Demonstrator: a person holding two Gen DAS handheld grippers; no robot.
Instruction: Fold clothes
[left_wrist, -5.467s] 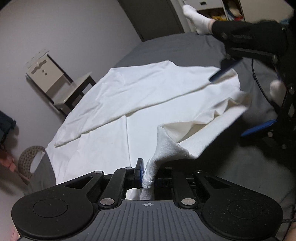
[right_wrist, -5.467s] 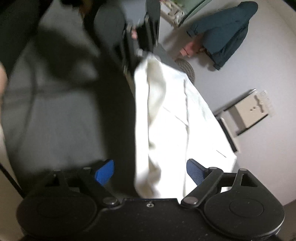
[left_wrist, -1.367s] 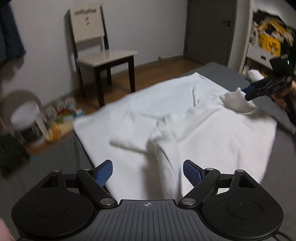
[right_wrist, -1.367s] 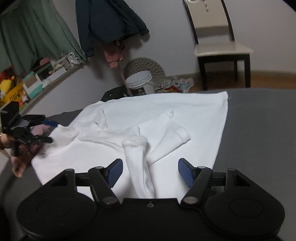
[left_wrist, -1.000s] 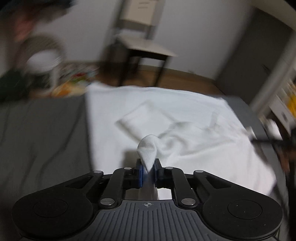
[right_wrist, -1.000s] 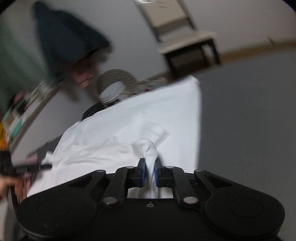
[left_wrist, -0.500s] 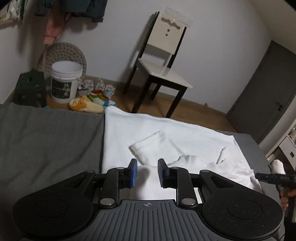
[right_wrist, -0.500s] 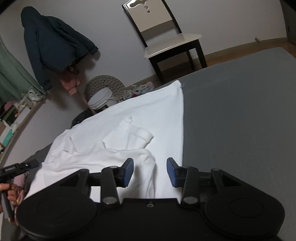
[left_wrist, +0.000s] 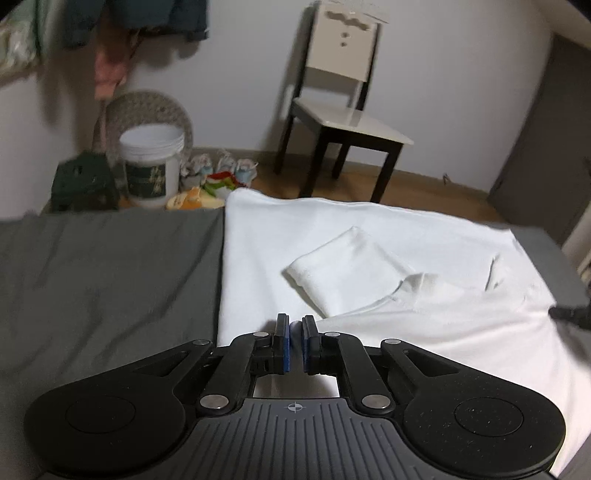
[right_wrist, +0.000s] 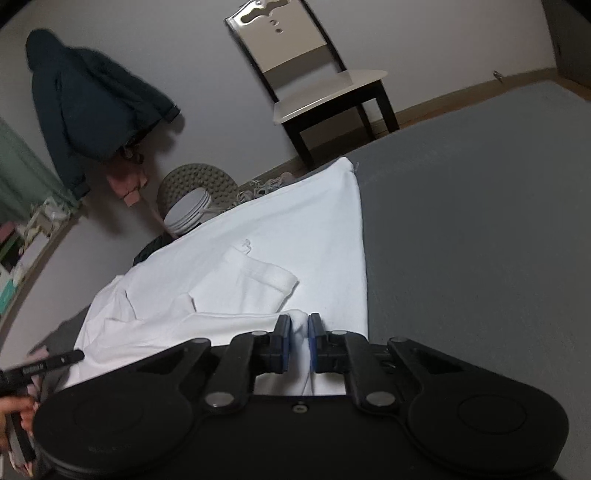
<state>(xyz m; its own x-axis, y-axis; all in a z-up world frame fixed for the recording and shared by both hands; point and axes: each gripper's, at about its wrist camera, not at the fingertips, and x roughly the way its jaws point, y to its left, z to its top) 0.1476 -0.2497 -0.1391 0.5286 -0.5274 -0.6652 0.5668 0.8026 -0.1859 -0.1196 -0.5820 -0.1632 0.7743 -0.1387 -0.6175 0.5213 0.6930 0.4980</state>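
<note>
White garment (left_wrist: 369, 258), spread on grey bed (left_wrist: 103, 266), one sleeve folded inward: left gripper (left_wrist: 294, 334) and right gripper (right_wrist: 298, 332), each at 6 o'clock, pinch its near edge, likely for folding.

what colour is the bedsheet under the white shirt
Dark grey bedsheet, plain with no pattern; it shows best in the right wrist view, beside the white shirt.

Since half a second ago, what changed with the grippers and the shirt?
Both grippers closed: the left gripper and the right gripper each went from open to pinching the white shirt at its near edge. The shirt stayed flat on the grey bed, sleeve still folded in.
</note>
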